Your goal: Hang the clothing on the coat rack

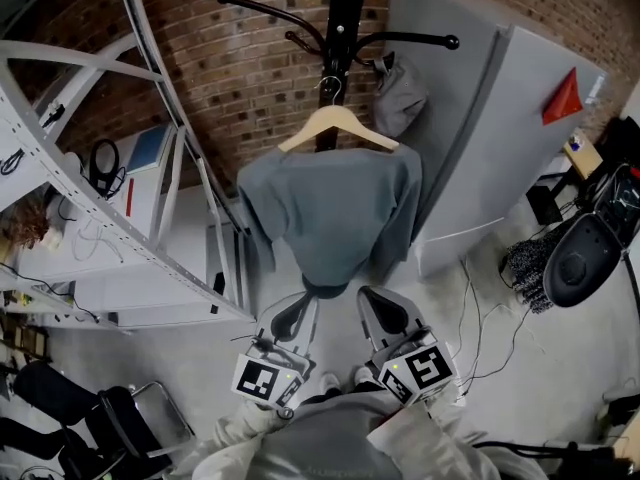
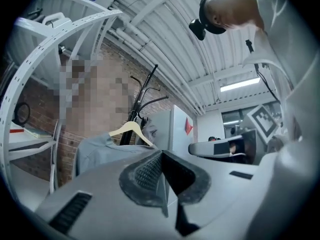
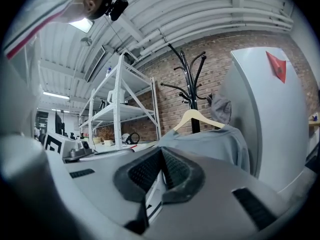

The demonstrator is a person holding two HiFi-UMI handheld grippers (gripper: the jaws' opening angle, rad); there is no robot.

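A grey-blue garment (image 1: pixel 330 213) hangs on a wooden hanger (image 1: pixel 338 126), and the hanger's hook sits on the black coat rack (image 1: pixel 343 18) against the brick wall. Just below the garment's hem, my left gripper (image 1: pixel 292 316) and right gripper (image 1: pixel 383 310) stand side by side, both shut with nothing in them and apart from the cloth. In the left gripper view, beyond the closed left gripper (image 2: pixel 162 156), are the hanger (image 2: pixel 131 130) and garment (image 2: pixel 97 151). The right gripper view shows the closed right gripper (image 3: pixel 161 156), with the garment (image 3: pixel 210 141), hanger (image 3: pixel 197 118) and rack (image 3: pixel 190 79) ahead.
A small grey bag (image 1: pixel 400 93) hangs from a rack arm. White metal shelving (image 1: pixel 100 218) stands at the left. A tall grey cabinet (image 1: pixel 500 138) with a red triangle stands at the right. An office chair (image 1: pixel 580 258) and cables lie on the floor at the right.
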